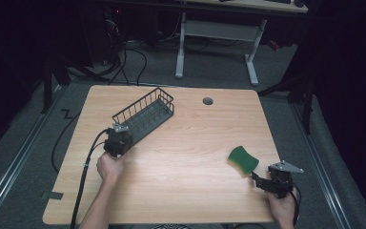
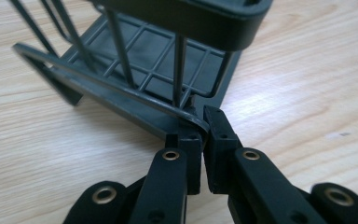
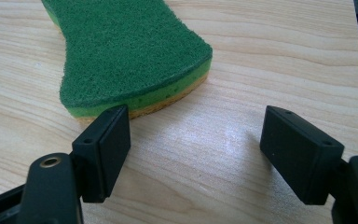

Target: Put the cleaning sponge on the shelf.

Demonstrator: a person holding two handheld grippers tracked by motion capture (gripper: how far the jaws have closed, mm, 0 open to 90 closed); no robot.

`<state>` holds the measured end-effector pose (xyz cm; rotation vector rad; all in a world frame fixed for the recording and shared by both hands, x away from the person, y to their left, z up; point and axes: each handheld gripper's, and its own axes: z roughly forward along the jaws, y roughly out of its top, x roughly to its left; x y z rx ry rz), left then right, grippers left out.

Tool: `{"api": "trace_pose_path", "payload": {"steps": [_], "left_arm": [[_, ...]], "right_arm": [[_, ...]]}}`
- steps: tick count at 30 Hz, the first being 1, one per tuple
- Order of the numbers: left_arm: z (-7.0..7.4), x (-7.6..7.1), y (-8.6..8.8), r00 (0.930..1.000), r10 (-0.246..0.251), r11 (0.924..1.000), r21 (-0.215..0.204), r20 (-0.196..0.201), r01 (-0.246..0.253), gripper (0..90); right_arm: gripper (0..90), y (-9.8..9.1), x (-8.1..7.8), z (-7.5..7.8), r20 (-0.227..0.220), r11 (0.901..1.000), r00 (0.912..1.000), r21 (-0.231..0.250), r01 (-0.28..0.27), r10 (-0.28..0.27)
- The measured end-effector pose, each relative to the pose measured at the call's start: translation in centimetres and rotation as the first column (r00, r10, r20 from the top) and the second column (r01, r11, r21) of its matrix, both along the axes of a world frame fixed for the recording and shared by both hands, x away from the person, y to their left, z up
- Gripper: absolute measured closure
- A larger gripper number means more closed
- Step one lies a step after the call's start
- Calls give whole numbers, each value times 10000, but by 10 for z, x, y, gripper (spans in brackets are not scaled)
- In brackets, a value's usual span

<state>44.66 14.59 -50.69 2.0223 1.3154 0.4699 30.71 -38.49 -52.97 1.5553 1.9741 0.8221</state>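
I find the left gripper (image 1: 119, 141) at the near-left end of the wire basket (image 1: 145, 112), its jaws closed down on the basket's bottom rim. In the left gripper view the two black pads pinch the dark flat frame at the corner of the basket (image 2: 135, 60), with no gap to either side, so I judge the grip firm. The basket lies on the table (image 1: 181, 157) at a slant, its far end pointing toward the far right, and it is empty.

The right gripper (image 1: 262, 183) rests at the near-right of the table. Its jaws stand moderately open and hold nothing. In the right gripper view the green sponge (image 3: 126, 56) lies flat on the wood just beyond the pads; the left pad sits right at the sponge's near edge, possibly touching it, while the right pad is well clear of it on bare wood. From the high view the sponge (image 1: 243, 160) is just on the far-left side of that gripper and well apart from the basket.

Assessment of progress: the work appears to be getting the sponge into the basket. Done so far: the basket is secured by one gripper, and the other is lined up close to the sponge. Outstanding: the sponge is not yet gripped, not lifted, and not carried across the table to the basket. I judge the job to be at an early stage, with the main transfer still ahead.
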Motion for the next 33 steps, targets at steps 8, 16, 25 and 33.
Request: {"api": "trace_pose_path", "payload": {"steps": [8, 16, 25, 33], "left_arm": [[0, -9, -18, 9973, -733, 9973, 57, 56, 733, 867], [0, -18, -34, 9909, -1340, 9910, 77, 85, 1340, 867], [0, -27, -58, 9789, -2036, 9791, 62, 185, 2035, 867], [0, -34, -79, 9604, -2776, 9607, 80, 240, 2775, 867]], "right_arm": [[245, 0, 0, 0, -6, 10000, 10000, 4, 4, -4], [245, 0, 0, 0, -4, 10000, 10000, 1, 5, -5], [245, 0, 0, 0, -8, 10000, 10000, 2, 10, -10], [245, 0, 0, 0, -21, 10000, 10000, -9, 18, -18]]}}
